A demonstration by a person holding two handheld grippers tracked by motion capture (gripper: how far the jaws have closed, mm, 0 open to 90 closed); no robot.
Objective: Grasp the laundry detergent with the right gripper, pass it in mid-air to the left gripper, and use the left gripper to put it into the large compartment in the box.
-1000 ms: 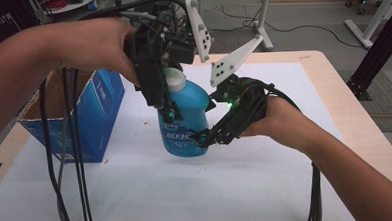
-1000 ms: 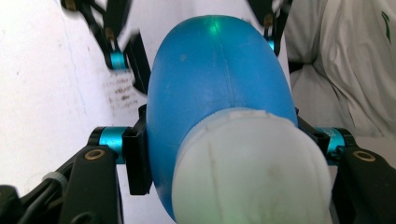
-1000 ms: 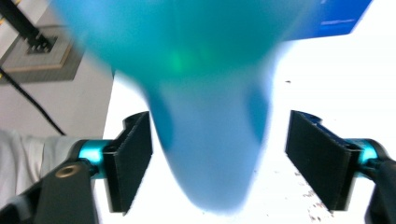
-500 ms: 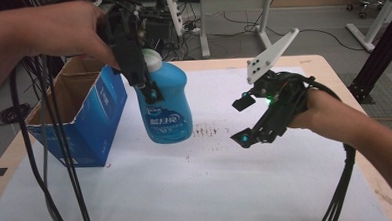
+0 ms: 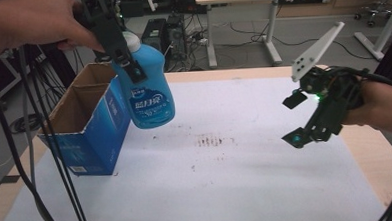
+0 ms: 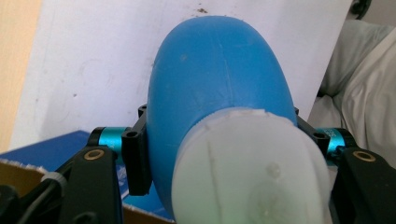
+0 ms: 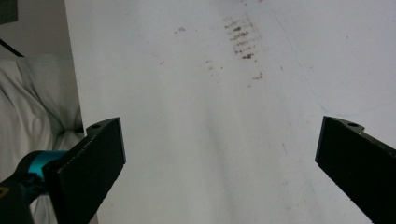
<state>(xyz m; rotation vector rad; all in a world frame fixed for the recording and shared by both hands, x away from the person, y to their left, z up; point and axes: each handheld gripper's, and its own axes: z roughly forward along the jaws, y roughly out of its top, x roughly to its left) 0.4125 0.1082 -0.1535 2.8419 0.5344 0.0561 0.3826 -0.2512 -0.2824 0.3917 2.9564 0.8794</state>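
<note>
Blue plastic fills the grip of the left gripper (image 5: 124, 58): its two black jaws are clamped on the upper body of a blue bottle (image 5: 148, 87), just under the white cap (image 6: 247, 168). In the high view the bottle hangs below the left hand (image 5: 40, 24), clear of the table (image 5: 222, 75), tilted so that its base swings toward the middle of the table. In the left gripper view the cap sits nearest the camera, with the rounded blue body running away from the jaws over the white sheet (image 6: 93, 56).

Just beside the held bottle, on the outer side of the left gripper, stands an open blue cardboard box (image 5: 92, 130), its top flaps up and its brown inside showing; the bottle's lower body is close to the box's near upper corner, and whether they touch cannot be told.

The right gripper (image 5: 304, 118) is well apart from the bottle, over the far side of the sheet. Its jaws have just been opening and stand wide, with nothing between them. In the right gripper view the bare white sheet lies between the two black jaws, and a patch of brown smudges (image 7: 240, 39) lies ahead of them.
</note>
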